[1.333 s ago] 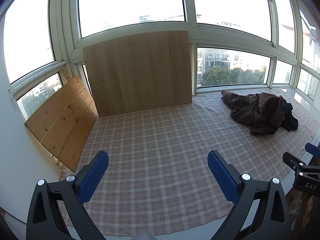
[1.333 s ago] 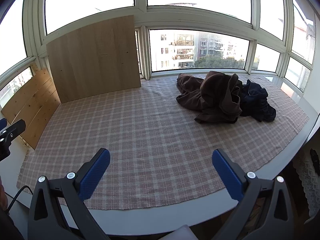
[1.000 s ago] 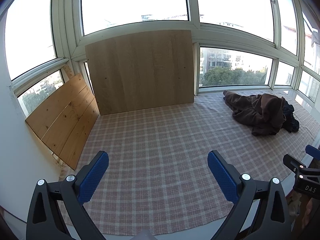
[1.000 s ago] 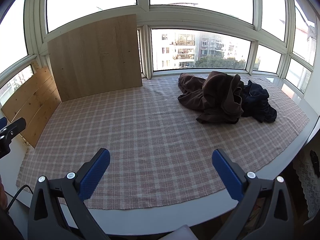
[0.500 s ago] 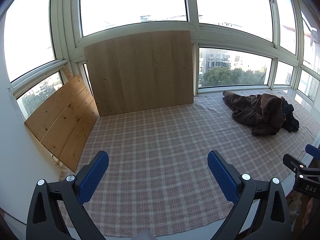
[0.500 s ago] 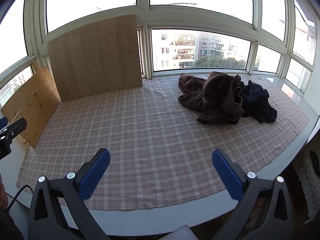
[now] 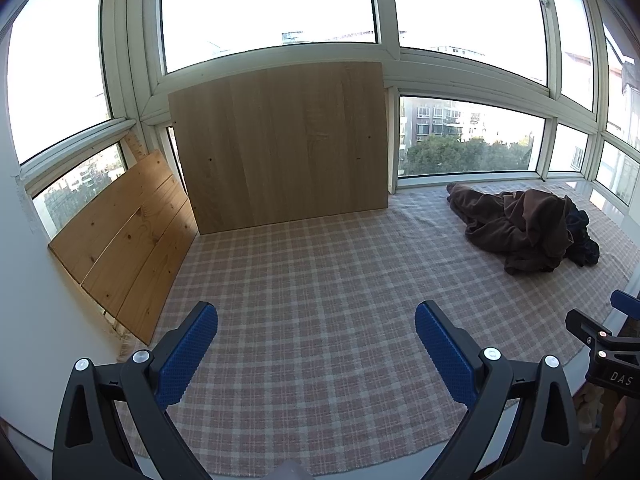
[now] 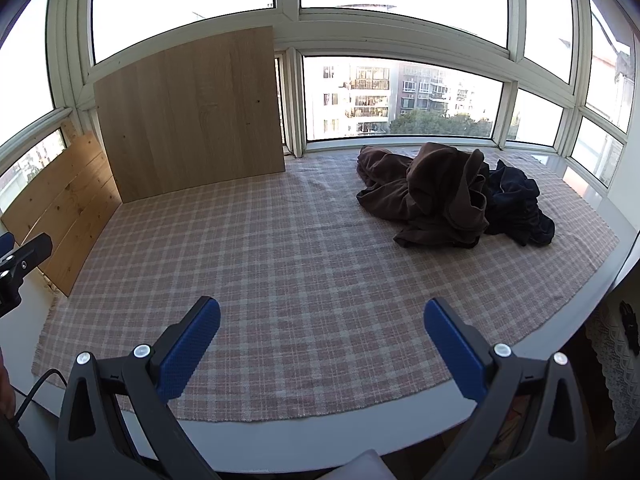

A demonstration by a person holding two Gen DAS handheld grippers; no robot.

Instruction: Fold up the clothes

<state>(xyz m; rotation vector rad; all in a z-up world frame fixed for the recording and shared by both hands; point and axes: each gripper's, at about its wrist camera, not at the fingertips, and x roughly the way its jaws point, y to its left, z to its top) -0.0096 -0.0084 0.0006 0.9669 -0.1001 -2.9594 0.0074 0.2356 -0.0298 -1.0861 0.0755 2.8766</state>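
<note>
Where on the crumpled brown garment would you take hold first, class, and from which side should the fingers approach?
Grip the brown garment at its loose flat edge nearest the viewer, coming in low from the front over the checked cloth. That hem lies thin and free; the far right side is tangled against the dark navy garment.

A white window ledge [image 8: 596, 280] carried a pink plaid cloth [image 8: 300, 264]; crumpled brown [image 8: 432, 196] and dark garments [image 8: 516, 204] lay on it.
</note>
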